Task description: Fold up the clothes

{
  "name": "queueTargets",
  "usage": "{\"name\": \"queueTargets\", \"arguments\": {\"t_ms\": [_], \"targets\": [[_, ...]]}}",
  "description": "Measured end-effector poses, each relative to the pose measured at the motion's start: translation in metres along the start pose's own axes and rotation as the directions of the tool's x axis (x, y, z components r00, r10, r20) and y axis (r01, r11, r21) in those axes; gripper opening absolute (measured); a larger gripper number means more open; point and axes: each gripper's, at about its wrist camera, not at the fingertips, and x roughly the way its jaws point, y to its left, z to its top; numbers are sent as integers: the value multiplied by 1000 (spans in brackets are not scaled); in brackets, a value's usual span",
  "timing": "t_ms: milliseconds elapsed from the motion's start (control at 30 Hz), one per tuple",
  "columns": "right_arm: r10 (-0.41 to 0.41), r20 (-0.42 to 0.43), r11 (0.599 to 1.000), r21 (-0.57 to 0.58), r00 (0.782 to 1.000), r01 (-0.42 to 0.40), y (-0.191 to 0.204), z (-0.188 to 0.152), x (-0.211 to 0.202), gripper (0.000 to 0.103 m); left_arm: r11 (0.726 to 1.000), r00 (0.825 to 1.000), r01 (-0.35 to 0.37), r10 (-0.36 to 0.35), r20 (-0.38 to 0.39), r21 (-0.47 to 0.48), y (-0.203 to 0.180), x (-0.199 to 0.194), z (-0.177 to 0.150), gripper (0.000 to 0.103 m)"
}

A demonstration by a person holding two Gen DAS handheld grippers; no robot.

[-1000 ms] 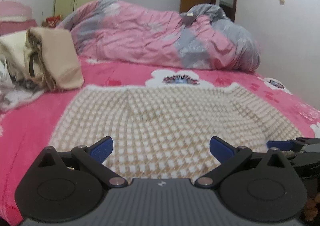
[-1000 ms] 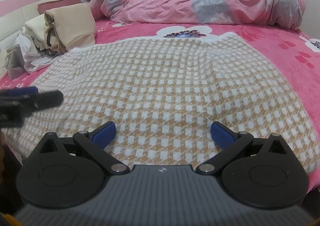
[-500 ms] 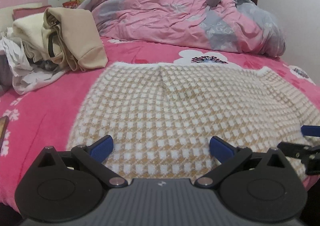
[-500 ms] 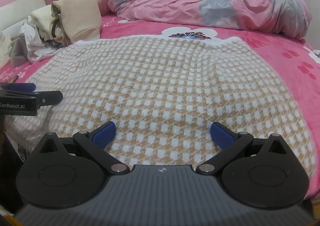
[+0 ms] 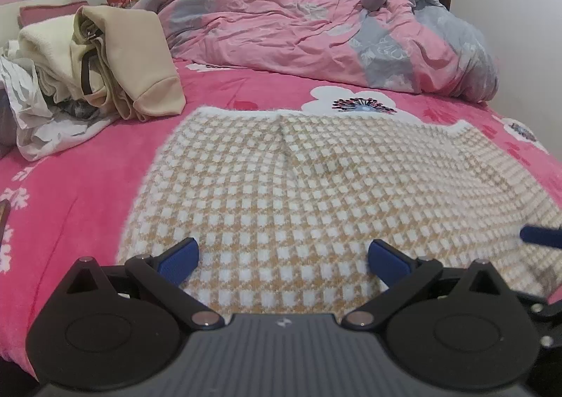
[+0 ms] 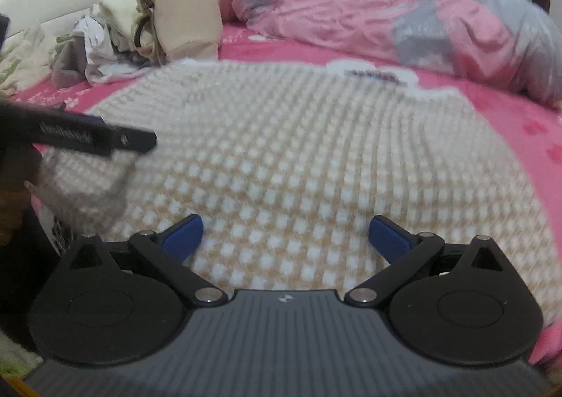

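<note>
Holding both grippers wide apart, left gripper (image 5: 282,258) and right gripper (image 6: 284,233), we grasp nothing; the checked sweater (image 5: 316,193) lies flat on the pink bed (image 5: 70,193).

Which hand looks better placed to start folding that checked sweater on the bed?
Probably the left. The left gripper is open at the near left edge of the checked sweater. The right gripper, also open, faces mid-hem, farther from its side edge.
</note>
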Motion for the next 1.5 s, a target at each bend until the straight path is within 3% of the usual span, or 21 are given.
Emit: {"name": "queueTargets", "arguments": {"t_ms": [133, 267, 367, 500, 600, 633, 700, 767, 867, 933, 1000, 1100, 1167, 1200, 1300, 1367, 1433, 1500], "targets": [[17, 95, 994, -113, 995, -6, 25, 6, -6, 100, 999, 1000, 1, 0, 9, -45, 10, -4, 5, 103], [11, 58, 991, -137, 998, -3, 38, -16, 21, 102, 997, 999, -40, 40, -6, -68, 24, 0, 3, 103], [4, 38, 990, -138, 999, 1, 40, -15, 24, 102, 995, 1000, -22, 23, 7, -94, 31, -4, 3, 103], [20, 52, 990, -141, 998, -13, 31, 4, 8, 100, 997, 998, -33, 36, 47, -63, 27, -10, 7, 103], [-71, 147, 982, -165, 987, 95, 22, 15, -3, 101, 998, 997, -54, 55, 48, -30, 22, -6, 8, 103], [-87, 136, 981, -162, 987, 109, 15, 14, 2, 101, 998, 998, -58, 59, 36, -29, 21, -2, 8, 103], [-84, 62, 986, -136, 994, 92, 0, 2, 23, 102, 997, 998, -68, 69, 15, -28, 21, 4, 5, 103], [-17, 76, 999, -37, 997, 20, -16, -13, 29, 102, 997, 997, -81, 81, 10, -14, 19, 7, 2, 103], [-34, 42, 992, -118, 999, 39, -9, 5, 24, 102, 996, 996, -83, 84, 9, -10, 20, 7, 1, 103], [-68, 94, 983, -164, 993, 83, -9, 20, 14, 102, 997, 997, -79, 79, 8, -11, 21, 8, 0, 103], [-126, 141, 981, -132, 982, 145, -23, 34, 13, 102, 997, 997, -78, 78, 8, -11, 23, 8, 1, 103], [-216, 56, 975, -41, 975, 219, -55, 31, 42, 102, 997, 997, -74, 74, 10, -10, 25, 9, 1, 103], [-172, -1, 984, 38, 985, 172, -76, 8, 63, 102, 997, 997, -75, 75, 9, -7, 26, 10, 1, 103], [-154, 13, 987, 57, 988, 153, -80, 6, 62, 102, 997, 997, -74, 74, 8, -6, 26, 10, 2, 103], [-156, -45, 987, 33, 987, 158, -74, 28, 61, 102, 997, 998, -69, 69, 6, -17, 27, 11, 2, 103], [-143, -14, 989, 46, 990, 143, -81, 38, 52, 101, 997, 998, -69, 69, 7, -16, 27, 12, 1, 103], [-187, 18, 980, 71, 982, 185, -93, 49, 50, 101, 998, 998, -69, 69, 6, -16, 27, 12, 2, 103], [-208, -15, 970, 123, 978, 208, -113, 52, 66, 101, 998, 998, -68, 68, 8, -19, 26, 12, 1, 103]]}}
